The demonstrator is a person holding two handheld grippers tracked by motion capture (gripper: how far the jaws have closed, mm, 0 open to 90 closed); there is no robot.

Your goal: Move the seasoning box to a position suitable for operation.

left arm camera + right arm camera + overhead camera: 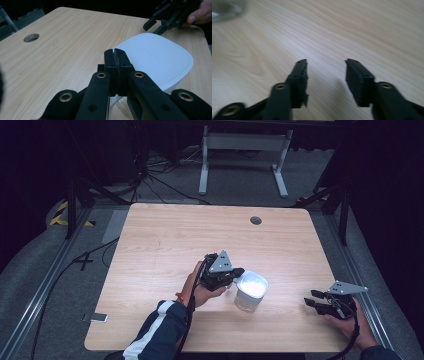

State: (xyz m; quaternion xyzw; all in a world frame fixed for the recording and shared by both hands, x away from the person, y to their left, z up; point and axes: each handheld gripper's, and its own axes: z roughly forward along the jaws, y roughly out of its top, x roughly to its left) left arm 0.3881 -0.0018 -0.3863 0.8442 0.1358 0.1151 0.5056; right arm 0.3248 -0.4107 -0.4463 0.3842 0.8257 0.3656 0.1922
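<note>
The wooden table (165,245) takes up the middle of the high view, bare apart from a small round hole (256,220) toward its upper right. Just right of centre and low in that frame stands a clear tub (248,301) under a white lid (252,284).

The left gripper (234,273) sits at the tub's left rim. In the left gripper view its jaws are pressed flat together at the lid's near edge (155,56); whether a sliver of the lip is caught between them cannot be told.

The right gripper (312,300), at the lower right of the high view, is well apart from the tub, with its jaws wide apart over bare wood and holding nothing (325,72).

If the lid is meant to come off, the step likely calls for the right gripper to steady the tub's wall first, then a slow upward peel from the corner so the light tub does not tip.
</note>
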